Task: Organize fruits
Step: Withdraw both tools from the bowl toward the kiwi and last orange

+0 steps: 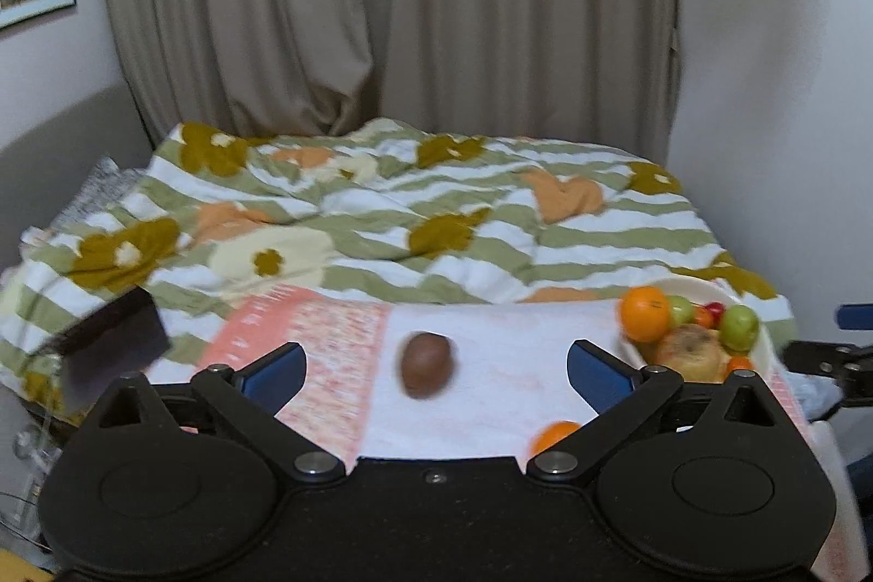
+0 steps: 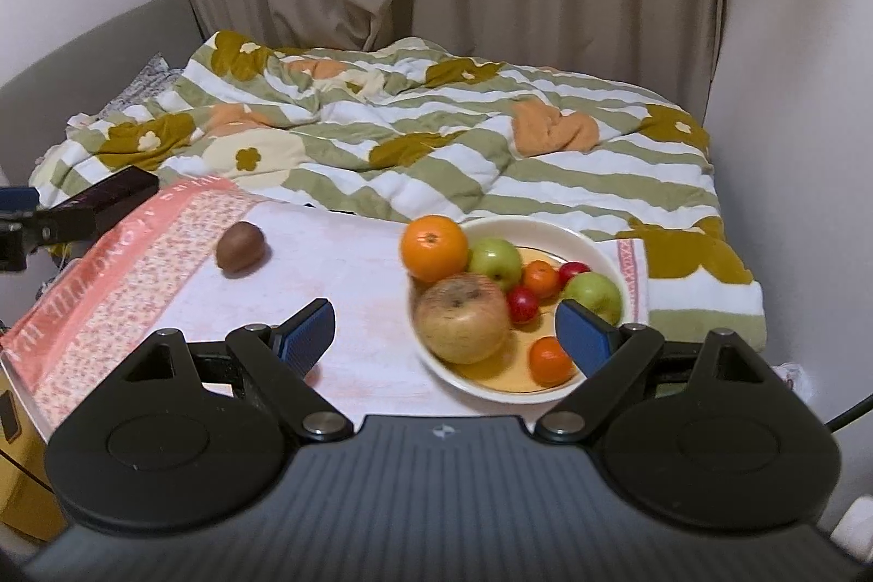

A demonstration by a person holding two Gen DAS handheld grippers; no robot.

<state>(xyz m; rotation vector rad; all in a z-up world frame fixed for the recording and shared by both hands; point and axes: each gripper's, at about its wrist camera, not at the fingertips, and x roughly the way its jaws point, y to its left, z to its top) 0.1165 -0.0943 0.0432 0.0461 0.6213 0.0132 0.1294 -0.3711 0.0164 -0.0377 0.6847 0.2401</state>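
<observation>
A brown kiwi [image 1: 426, 365] lies on the white and pink towel [image 1: 491, 396], between and just ahead of my open left gripper [image 1: 436, 366]; it also shows in the right wrist view [image 2: 241, 248]. A small orange [image 1: 552, 436] lies near the left gripper's right finger. A cream bowl [image 2: 567, 237] holds a large orange [image 2: 434, 248], a big yellow apple [image 2: 462, 319], two green apples, small red fruits and small oranges. My right gripper [image 2: 444, 336] is open and empty, its fingers on either side of the bowl's near half. The bowl also shows at the right of the left wrist view [image 1: 704, 290].
A striped flowered blanket [image 2: 436, 145] covers the bed behind the towel. A dark box [image 2: 109, 195] lies at the towel's left edge. Curtains and walls close the back. A yellow box [image 2: 16, 473] stands at lower left.
</observation>
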